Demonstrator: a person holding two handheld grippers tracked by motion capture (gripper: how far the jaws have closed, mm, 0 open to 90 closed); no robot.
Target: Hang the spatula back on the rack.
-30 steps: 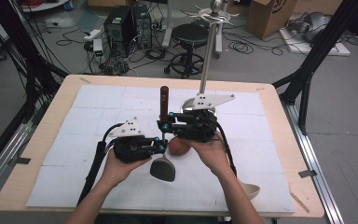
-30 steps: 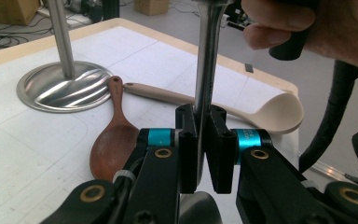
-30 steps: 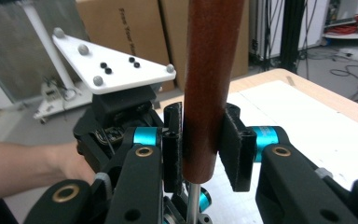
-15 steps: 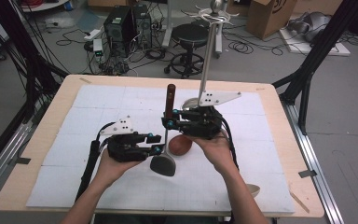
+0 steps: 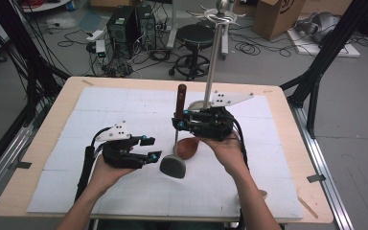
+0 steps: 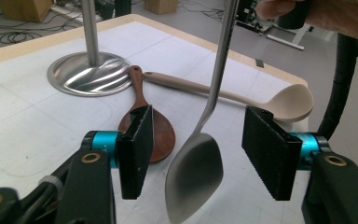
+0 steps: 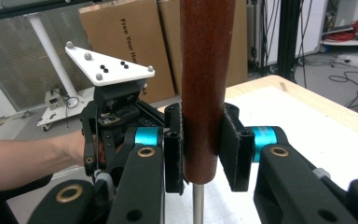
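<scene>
Right gripper (image 7: 200,149) clamped on the round dark-wood handle (image 7: 207,84) of a metal spatula (image 5: 173,165), held upright over the white worktop (image 5: 124,110). Left gripper (image 6: 196,151) just opened, black padded jaws either side of the smooth grey blade (image 6: 193,179), not touching. Behind: wooden spoon (image 6: 161,135), beige ladle (image 6: 289,100).
</scene>
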